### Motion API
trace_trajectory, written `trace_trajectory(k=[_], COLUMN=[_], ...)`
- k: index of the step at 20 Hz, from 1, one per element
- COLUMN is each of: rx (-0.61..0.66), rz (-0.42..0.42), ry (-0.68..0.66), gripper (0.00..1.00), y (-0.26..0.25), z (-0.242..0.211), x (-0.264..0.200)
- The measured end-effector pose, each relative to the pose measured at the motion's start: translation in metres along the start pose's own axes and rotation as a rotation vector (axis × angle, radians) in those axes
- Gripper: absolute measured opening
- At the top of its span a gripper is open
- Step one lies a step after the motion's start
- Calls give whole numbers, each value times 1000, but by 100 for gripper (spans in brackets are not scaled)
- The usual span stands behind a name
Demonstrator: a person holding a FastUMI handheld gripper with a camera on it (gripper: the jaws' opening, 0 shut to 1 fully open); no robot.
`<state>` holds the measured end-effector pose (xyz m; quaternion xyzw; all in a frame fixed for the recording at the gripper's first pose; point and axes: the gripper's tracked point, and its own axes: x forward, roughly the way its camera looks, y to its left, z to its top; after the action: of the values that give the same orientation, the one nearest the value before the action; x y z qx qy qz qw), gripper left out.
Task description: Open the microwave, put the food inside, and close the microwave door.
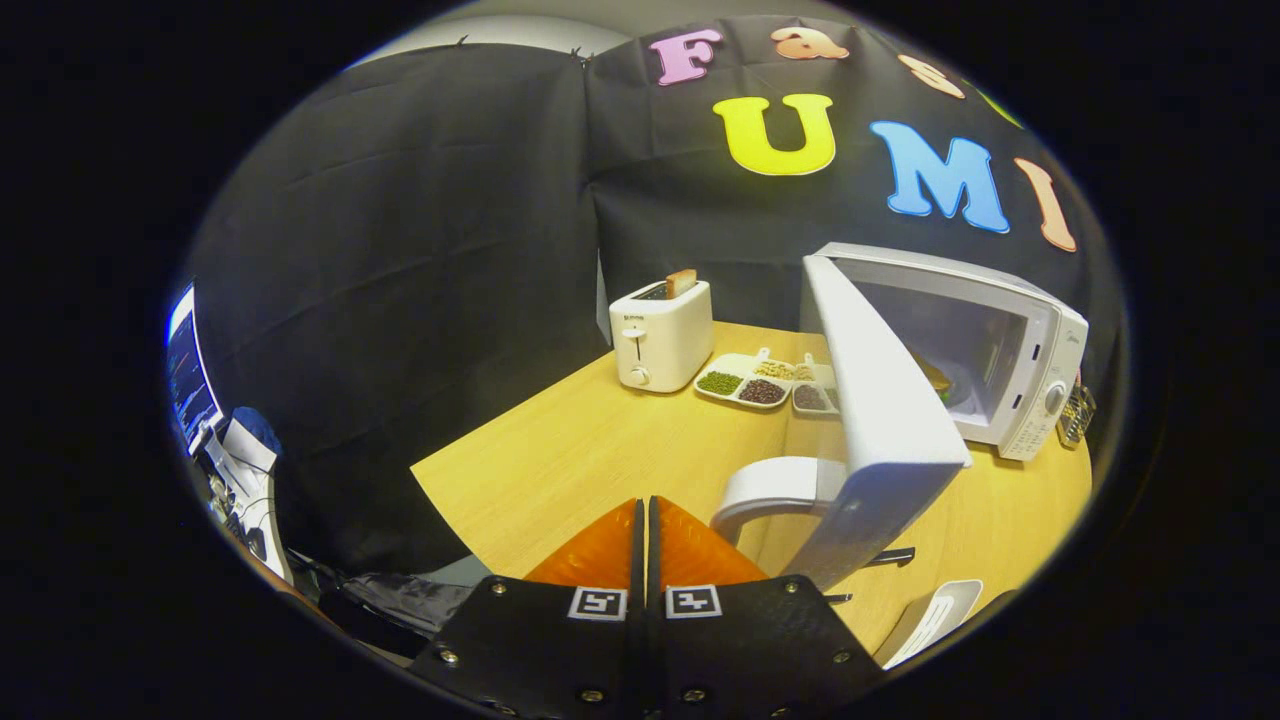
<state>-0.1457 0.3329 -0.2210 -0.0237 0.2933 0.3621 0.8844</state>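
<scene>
Gripper (pixel 643 520) fingers pressed flat together with nothing between them, drawn up just left of the swung-out microwave door (pixel 880 400) and its curved handle (pixel 775 490), probably so as to push that door closed. Food (pixel 937 378) already inside the microwave (pixel 1010 350), partly hidden behind the door's edge, so only the closing seems left. Further back on the wooden table (pixel 560 460): a toaster (pixel 660 335) with bread up, sectioned trays of beans (pixel 745 380), well clear of the door's swing.
</scene>
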Motion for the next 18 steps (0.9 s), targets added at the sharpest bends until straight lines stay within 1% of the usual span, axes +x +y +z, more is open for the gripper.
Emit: trace_trajectory(k=[9,18], rx=[45,75], rz=[-109,-186], ry=[-9,-23], gripper=[0,0], y=[-68,-124], z=[3,10], x=[-20,-28])
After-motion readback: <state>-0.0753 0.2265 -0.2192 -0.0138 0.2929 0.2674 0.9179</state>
